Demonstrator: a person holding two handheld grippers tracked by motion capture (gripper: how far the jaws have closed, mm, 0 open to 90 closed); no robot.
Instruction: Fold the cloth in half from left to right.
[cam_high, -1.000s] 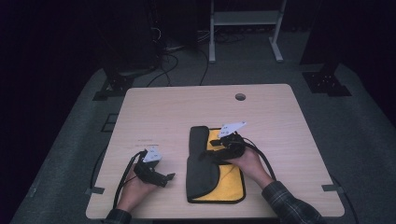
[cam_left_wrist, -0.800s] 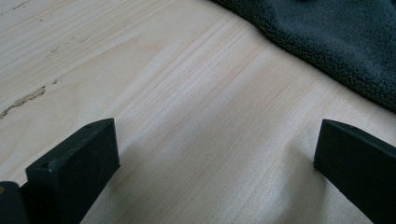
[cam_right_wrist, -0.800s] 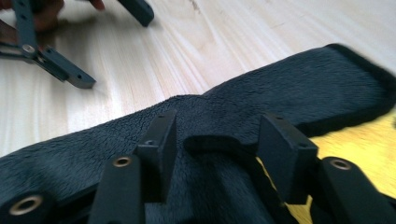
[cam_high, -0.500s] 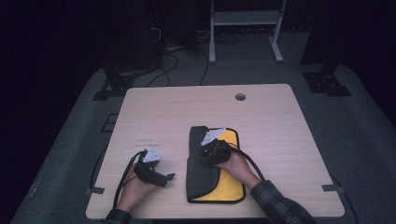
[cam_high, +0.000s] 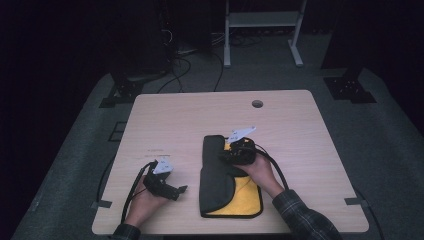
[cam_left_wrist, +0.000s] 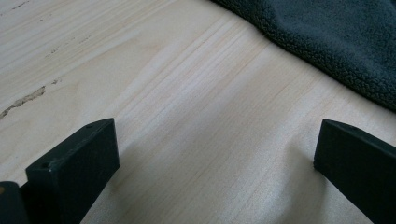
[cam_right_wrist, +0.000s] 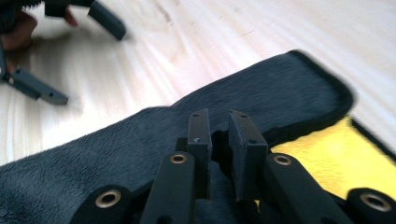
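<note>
Right tool (cam_high: 226, 156) pinched, left tool (cam_high: 181, 191) agape

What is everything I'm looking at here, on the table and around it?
Cloth: one, dark grey folded over a yellow side, near middle of the table.
Table: one, pale wood, with a small round hole near its far edge.
Metal stand: one, light grey, on the floor beyond the table.
Cables: several, black, on the floor behind the table.
Left gripper: one, black, jaws open over bare wood beside the cloth.
Right gripper: one, black, jaws have just been closing, pinching the cloth's grey fold.
</note>
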